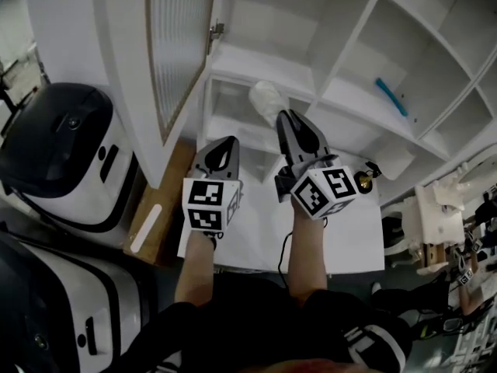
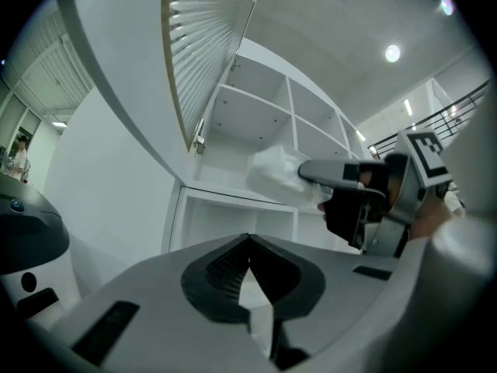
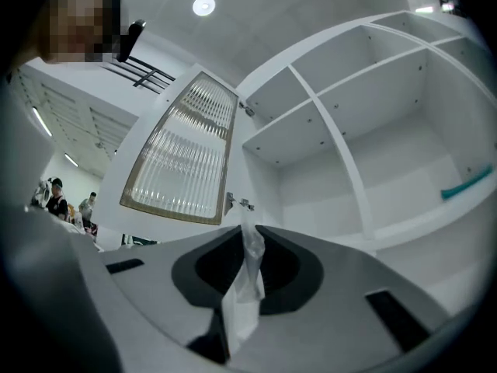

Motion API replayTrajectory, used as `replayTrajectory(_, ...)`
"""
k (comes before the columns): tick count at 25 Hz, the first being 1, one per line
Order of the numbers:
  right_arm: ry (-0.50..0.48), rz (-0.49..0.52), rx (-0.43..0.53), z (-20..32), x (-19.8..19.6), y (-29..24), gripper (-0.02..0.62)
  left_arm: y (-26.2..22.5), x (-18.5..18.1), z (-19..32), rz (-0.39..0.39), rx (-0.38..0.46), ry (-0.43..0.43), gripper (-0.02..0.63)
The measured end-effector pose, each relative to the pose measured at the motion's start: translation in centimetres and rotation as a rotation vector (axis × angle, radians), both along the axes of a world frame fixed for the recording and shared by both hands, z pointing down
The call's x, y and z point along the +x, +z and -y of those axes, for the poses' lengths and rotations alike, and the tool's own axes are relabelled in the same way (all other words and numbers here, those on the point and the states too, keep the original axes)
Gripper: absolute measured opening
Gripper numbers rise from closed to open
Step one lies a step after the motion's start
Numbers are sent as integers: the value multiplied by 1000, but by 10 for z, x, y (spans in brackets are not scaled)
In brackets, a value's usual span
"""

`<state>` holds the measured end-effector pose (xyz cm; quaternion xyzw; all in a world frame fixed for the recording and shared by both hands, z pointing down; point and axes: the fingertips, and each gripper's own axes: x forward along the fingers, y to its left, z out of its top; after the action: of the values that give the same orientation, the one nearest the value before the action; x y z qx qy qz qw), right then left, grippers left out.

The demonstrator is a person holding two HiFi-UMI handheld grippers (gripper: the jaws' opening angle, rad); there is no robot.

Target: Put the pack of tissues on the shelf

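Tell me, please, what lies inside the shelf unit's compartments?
A teal object lies in one right-hand compartment. The pack of tissues in the right gripper hides part of another.

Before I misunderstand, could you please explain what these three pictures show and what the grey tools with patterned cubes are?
A person holds two hand-operated grippers; the cubes are part of them. The head view looks down from the person's head; the other two look along each gripper's jaws. The right gripper is shut on a pack of tissues, in front of a white shelf unit whose door stands open. The left gripper is shut and empty. A teal object lies on a shelf further right.
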<state>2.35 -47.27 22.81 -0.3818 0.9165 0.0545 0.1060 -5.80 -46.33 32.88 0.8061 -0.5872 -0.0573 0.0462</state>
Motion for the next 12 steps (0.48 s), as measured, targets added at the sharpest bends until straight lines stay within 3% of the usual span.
replayTrajectory(12,88,-178,148,48,-24,-57,54,-7,8,41,-16,29,101,11)
